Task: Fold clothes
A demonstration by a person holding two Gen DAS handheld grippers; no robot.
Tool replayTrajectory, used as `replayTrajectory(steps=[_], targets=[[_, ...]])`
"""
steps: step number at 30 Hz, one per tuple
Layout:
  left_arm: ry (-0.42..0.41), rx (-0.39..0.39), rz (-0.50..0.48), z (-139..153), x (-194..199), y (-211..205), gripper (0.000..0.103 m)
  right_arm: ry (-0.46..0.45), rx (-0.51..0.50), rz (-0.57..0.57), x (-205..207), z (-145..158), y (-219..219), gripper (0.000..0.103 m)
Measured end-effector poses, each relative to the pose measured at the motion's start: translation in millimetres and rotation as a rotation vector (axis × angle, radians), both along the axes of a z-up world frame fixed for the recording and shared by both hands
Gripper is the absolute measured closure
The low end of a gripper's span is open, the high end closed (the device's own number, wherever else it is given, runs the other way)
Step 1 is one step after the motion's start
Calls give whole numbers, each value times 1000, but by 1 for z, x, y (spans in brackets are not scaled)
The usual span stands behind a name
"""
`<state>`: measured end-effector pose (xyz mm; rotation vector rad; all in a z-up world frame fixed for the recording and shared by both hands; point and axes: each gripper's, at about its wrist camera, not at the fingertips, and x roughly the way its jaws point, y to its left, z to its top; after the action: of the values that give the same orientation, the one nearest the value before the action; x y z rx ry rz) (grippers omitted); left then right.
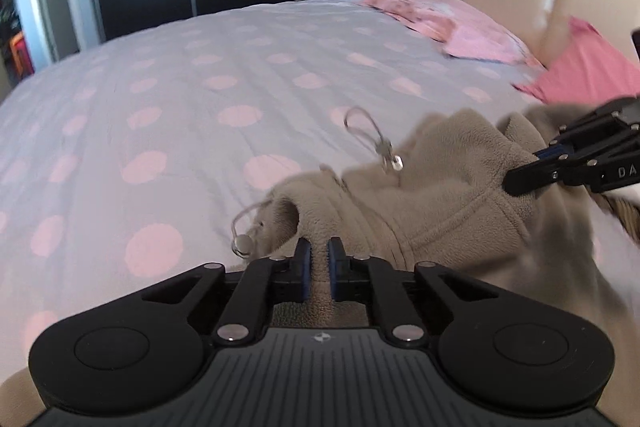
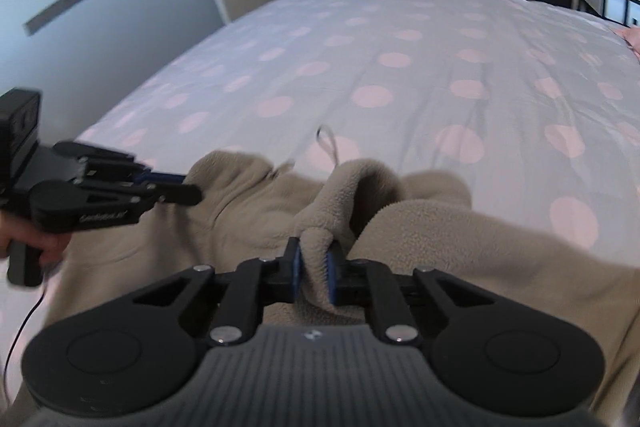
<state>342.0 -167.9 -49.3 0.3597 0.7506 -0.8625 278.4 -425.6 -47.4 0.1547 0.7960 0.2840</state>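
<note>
Left tool (image 1: 319,254) and right tool (image 2: 313,254) each clamp the soft fleece hoodie (image 1: 440,195) (limp, bulky); grip seams, lower frame.

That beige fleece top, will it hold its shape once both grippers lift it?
Probably not: the fleece top already sags between the left gripper and right gripper. Its thick pile likely grips well. The drawstring will probably swing.

You see one beige fleece garment (image 1: 440,195), two black two-finger grippers, left (image 1: 319,247) and right (image 2: 313,245), two pink pillows (image 1: 460,23), one polka-dot duvet (image 1: 200,87).
</note>
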Motion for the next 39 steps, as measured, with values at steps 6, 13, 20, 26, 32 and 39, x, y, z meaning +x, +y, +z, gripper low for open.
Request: replayTrajectory(steps=[6,13,20,26,32,39], targets=[[-10,107,-115,7,-78,30,99,62,-56,138,-81,-2,30,94],[33,218,-156,-27,-138,46,99,176,-125,227,-130,-27,59,95],[13,271,-148,-38,-146,36,99,194,-174,211,-136,-30,70,90],[13,251,-131,-25,-137,33,93,209,-215,198,-140,-31,79,76],[34,222,-150,-6,-135,32,76,216,-233,199,-143,-12,83,63],[34,32,-77,35,-115,44,57,181,-186,122,-131,22,64,59]])
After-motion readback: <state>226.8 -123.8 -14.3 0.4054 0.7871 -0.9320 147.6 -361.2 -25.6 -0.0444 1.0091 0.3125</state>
